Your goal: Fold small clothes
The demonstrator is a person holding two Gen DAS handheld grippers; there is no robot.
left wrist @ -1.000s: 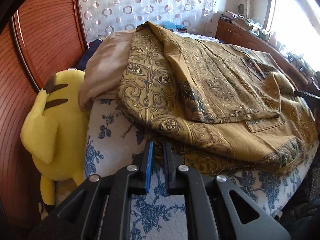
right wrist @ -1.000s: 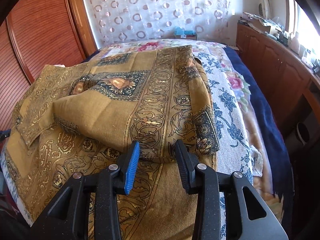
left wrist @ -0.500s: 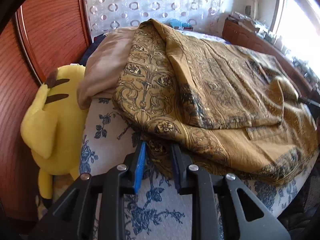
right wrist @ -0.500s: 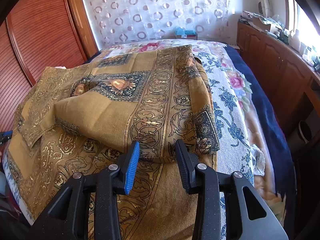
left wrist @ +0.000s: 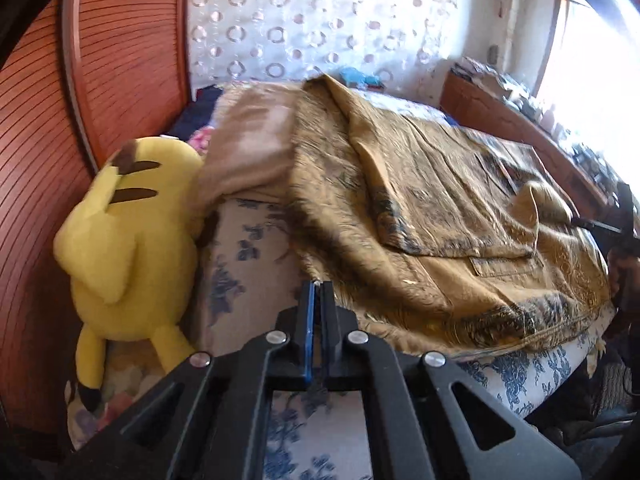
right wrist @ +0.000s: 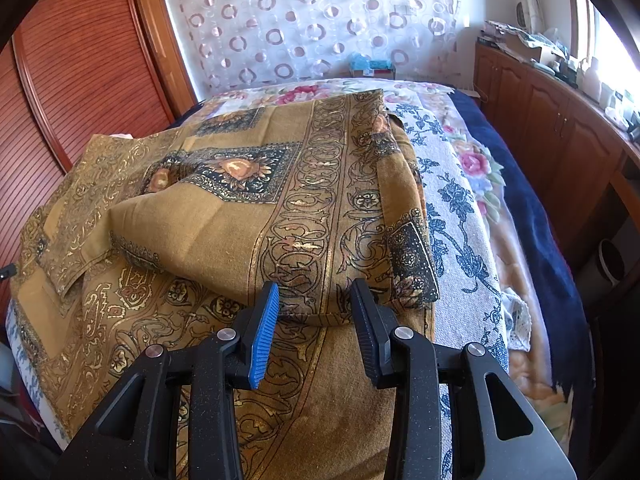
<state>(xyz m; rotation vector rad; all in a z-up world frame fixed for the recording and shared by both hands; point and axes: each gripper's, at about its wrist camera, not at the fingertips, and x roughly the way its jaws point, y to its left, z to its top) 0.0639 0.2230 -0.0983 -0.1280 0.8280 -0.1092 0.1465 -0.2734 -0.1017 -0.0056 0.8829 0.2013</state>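
The mustard-gold garment printed with dark scrollwork (right wrist: 248, 216) lies spread across the bed with the blue-flowered white cover (right wrist: 460, 216), one panel already folded over on top. In the right wrist view that folded hem sags between the two fingers of the right gripper (right wrist: 316, 320), whose jaws stand partly apart around it at six o'clock without visibly pinching. That hold probably steadies the layer while the other side is handled.

The left gripper (left wrist: 317, 292) has just been closing and is now fully closed; a wisp of cloth may sit at its tips, but whether it has the garment's near corner, at about one o'clock from it, I cannot tell. A yellow plush toy (left wrist: 120, 248) leans at nine o'clock against the reddish slatted wardrobe door (left wrist: 120, 80).
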